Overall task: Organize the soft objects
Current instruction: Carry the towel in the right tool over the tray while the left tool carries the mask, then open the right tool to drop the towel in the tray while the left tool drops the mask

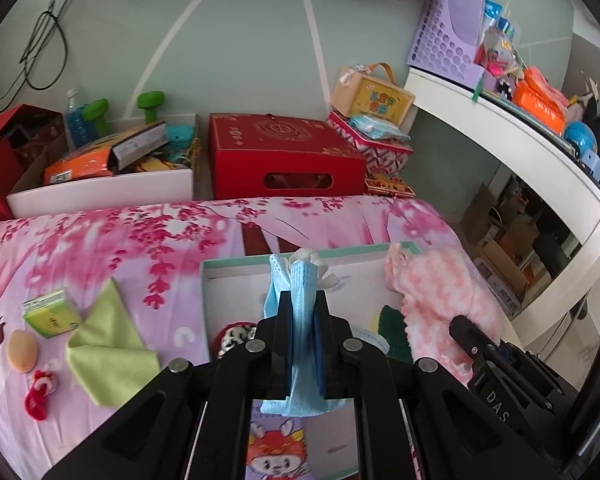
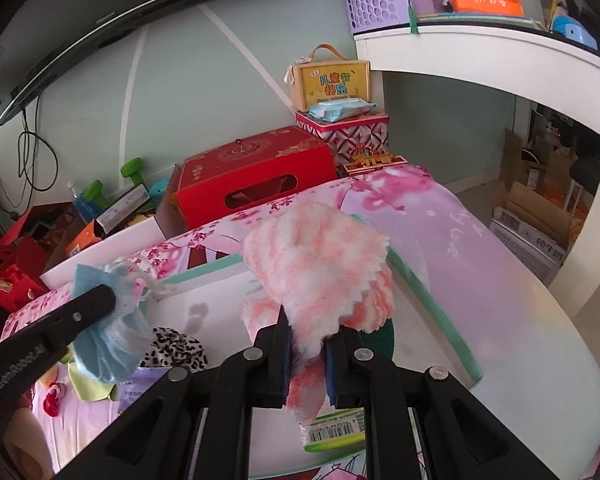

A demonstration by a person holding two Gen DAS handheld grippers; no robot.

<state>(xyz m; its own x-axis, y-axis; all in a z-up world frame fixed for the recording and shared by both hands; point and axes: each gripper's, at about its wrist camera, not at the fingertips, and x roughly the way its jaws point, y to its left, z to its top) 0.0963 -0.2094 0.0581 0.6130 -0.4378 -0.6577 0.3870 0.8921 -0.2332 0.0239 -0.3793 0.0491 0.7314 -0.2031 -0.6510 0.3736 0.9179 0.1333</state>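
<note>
We hold the blue face mask point(image 1: 300, 320) at lower centre of the left wrist view, clamped in the left gripper point(image 1: 302, 300) above the shallow white box point(image 1: 236, 268). The right gripper point(image 2: 308, 336) pinches the pink fluffy cloth point(image 2: 320, 268) at frame centre, over the same box. Both point downward at a slant. On the floral bedsheet point(image 1: 100, 240) at lower left lie a green cloth point(image 1: 108, 340) and a tissue pack point(image 1: 50, 314). A red gift box point(image 1: 280, 156) stands beyond the bed.
</note>
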